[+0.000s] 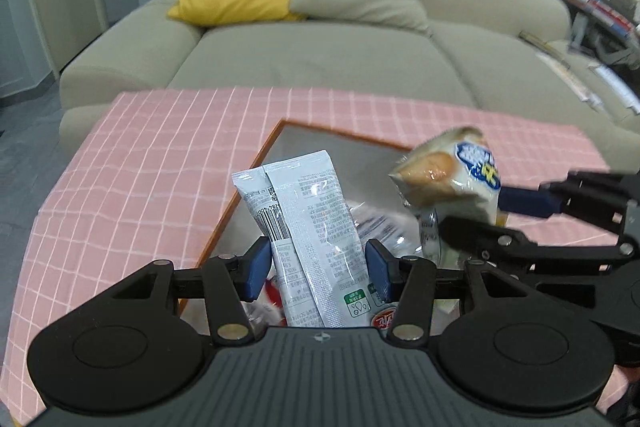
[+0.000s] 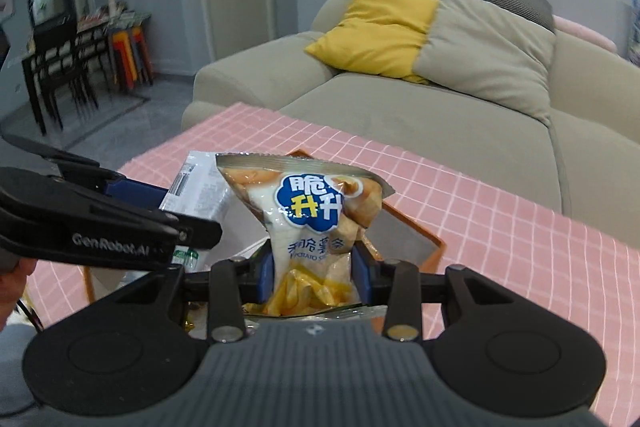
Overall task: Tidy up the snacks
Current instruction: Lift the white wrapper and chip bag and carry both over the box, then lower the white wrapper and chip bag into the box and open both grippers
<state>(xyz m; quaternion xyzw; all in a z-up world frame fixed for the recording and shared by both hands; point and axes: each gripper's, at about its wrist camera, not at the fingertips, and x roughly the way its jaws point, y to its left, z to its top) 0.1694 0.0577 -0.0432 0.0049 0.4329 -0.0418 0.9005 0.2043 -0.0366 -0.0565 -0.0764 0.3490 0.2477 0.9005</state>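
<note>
The left gripper is pinching a grey snack packet, the right gripper a potato-stick bag — both over the orange-rimmed tray. Lowering each gently, side by side inside that tray, looks wisest — squeezing harder is risking crushed sticks.

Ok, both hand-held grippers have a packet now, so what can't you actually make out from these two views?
- Lower part of the orange-rimmed tray, left wrist view: hidden behind the grey packet and the left hand-held gripper.
- Red-labelled items beneath it: mostly covered, unidentifiable.
- Potato stick bag, bottom edge: hidden behind the right hand-held gripper in the right wrist view.
- Items at the sofa's right end: blurred, too small.
</note>
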